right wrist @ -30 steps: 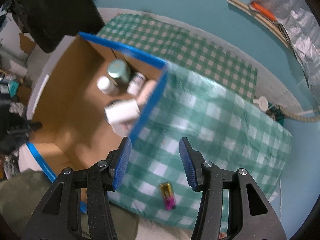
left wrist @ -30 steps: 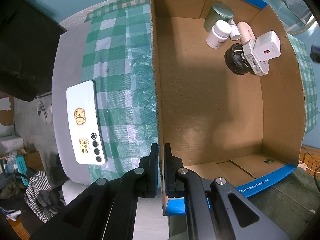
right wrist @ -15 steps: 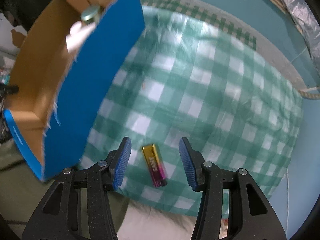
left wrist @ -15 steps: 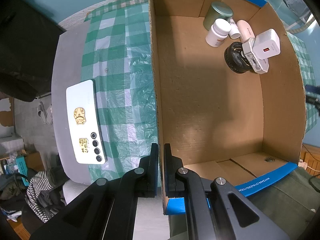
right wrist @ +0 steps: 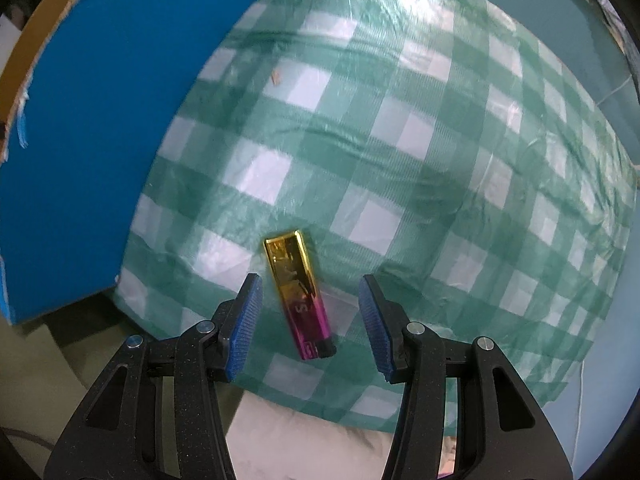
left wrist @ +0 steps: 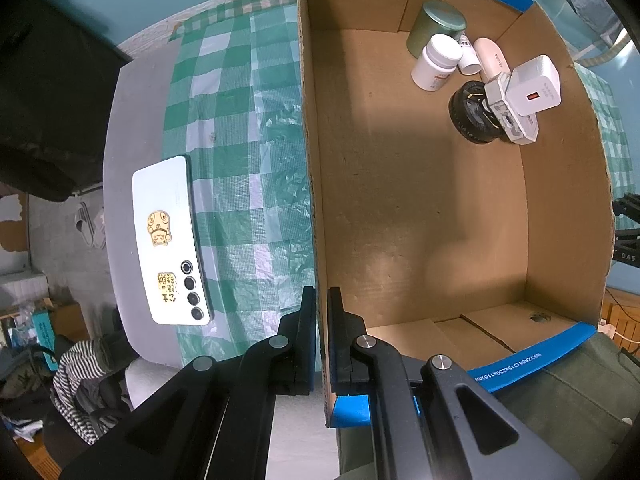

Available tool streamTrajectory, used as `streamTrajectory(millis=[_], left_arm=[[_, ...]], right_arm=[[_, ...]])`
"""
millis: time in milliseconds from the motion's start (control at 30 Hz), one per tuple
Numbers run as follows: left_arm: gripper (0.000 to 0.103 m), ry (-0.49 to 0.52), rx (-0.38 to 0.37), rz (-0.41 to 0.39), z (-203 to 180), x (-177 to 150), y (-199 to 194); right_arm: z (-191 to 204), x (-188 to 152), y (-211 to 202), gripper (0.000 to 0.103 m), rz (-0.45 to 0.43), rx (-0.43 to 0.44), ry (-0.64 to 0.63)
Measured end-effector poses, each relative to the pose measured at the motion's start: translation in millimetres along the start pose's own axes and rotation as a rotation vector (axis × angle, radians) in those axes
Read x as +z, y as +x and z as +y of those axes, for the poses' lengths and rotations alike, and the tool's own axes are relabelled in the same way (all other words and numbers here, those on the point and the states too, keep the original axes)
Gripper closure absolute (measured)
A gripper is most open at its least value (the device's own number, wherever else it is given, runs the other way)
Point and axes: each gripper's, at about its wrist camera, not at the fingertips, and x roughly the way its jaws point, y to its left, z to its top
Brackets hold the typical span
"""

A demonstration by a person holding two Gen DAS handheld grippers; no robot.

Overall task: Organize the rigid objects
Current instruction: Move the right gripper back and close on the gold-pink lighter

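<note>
Gold at the far end and magenta at the near one: found the slim rectangular lighter (right wrist: 298,292) lying flat on the green-and-white checked plastic cloth (right wrist: 420,160), between the pads of the right tongs (right wrist: 310,284), long axis running roughly 11 to 5 o'clock. Had hung over the open box a second earlier, with the lighter small and low in view. Came down and away from the box since, past its blue outer wall (right wrist: 100,120), now at 9 to 10 o'clock. Kept the jaws apart at the same width, touching nothing, with bare cloth on both sides of the lighter. Judged the approach about done, with closing as the next step and then a carry to the box.

Held still with the left tongs (left wrist: 321,296), pressed together on the near left wall of the brown cardboard box (left wrist: 420,208), steadying it as before.

Counted inside, bunched at 1 to 2 o'clock of the left view: one green round tin (left wrist: 436,28), one white pill bottle (left wrist: 434,62), one smaller white bottle (left wrist: 468,60), one cream tube (left wrist: 494,60), one black round object (left wrist: 468,116), one white charger block (left wrist: 534,84), one grey-white small block (left wrist: 510,118) against it. Seven in all. Counted outside: one lighter, and one white smartphone (left wrist: 170,240) at 9 o'clock on the bare grey worktop (left wrist: 120,184), probably also left to put away.
</note>
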Motion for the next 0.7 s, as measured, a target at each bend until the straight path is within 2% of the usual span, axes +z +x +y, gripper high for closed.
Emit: streamTrajectory(millis=[200,333,600,633,700], left_arm=[[0.098,0.0,0.0,0.001,0,-1,0],[0.098,-0.001,0.0,0.001,0,-1,0],[0.098,-0.001,0.003,-0.001,0,-1,-1],[0.098,-0.001,0.003,-0.001,0,-1,0],[0.098,-0.002,0.002,-0.001,0,-1,0]], right_arm=[[4,-3,13,0.053,0.009,-0.022,-0.017],[10,0,21,0.062,0.009,-0.022,-0.016],[22,-4,26,0.062,0.0,-0.056,-0.009],[23,-4,27,0.064,-0.002,-0.06,-0.005],[26,-4,27,0.08,-0.009,-0.072,0.001]])
